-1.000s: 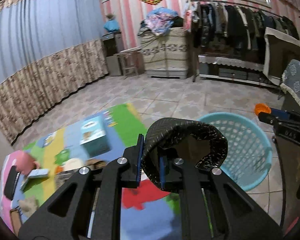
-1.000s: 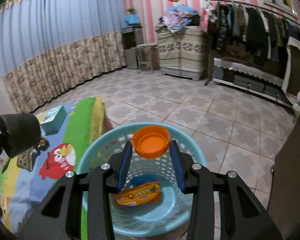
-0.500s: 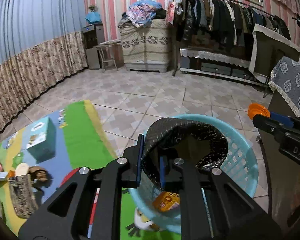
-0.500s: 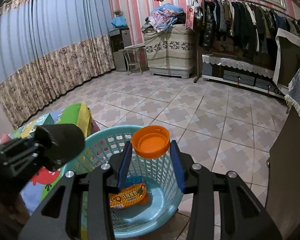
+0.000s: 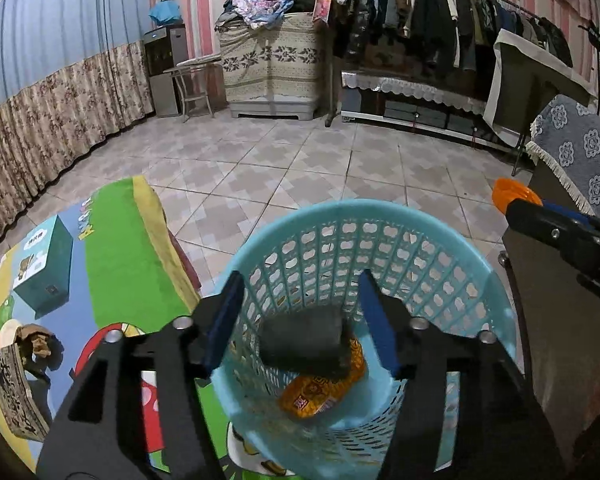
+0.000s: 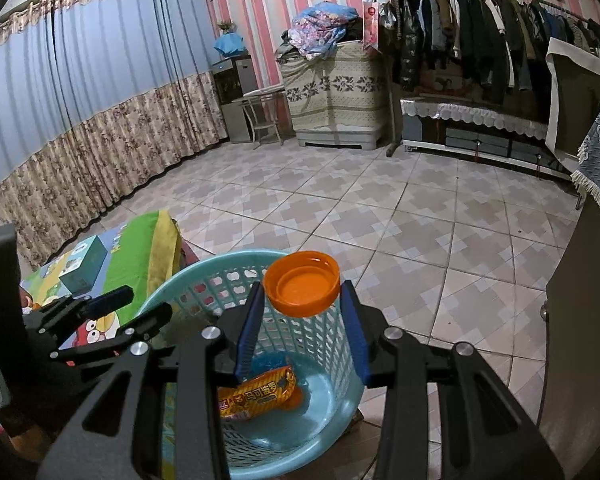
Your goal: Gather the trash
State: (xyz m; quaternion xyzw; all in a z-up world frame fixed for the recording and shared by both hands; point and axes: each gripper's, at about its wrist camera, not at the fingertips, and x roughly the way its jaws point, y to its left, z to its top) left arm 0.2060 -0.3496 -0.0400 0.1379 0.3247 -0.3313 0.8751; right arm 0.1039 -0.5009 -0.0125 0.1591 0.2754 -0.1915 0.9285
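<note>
Over the pale blue perforated plastic basket (image 5: pixel 380 248), we hold the left gripper (image 5: pixel 302 320) with its blue-padded jaws spread apart; they have just been opening, and nothing is pressed between them. Below them, blurred, a dark crumpled cup-like piece of trash (image 5: pixel 306 344) sits inside the basket, above an orange printed snack wrapper (image 5: pixel 320 392) lying on the basket floor; whether the dark piece is falling or resting we cannot tell. Its long axis runs left to right across the basket, and which way its open end faces is not readable. We judge it light, soft and easily crushed, best taken by its rim. The right gripper (image 6: pixel 302 312) is clamped on a round orange plastic cap (image 6: pixel 302 288), pads on its opposite edges, open side tilted up and toward us, held above the near-right rim of the basket. We judge the cap stiff, light and somewhat slippery, so the edge-to-edge hold suits it. To the left of the basket lies a green and blue cartoon play mat (image 5: pixel 116 248) with a teal cardboard box (image 5: pixel 44 268) on it, and more scraps sit at the mat's near left edge.
</note>
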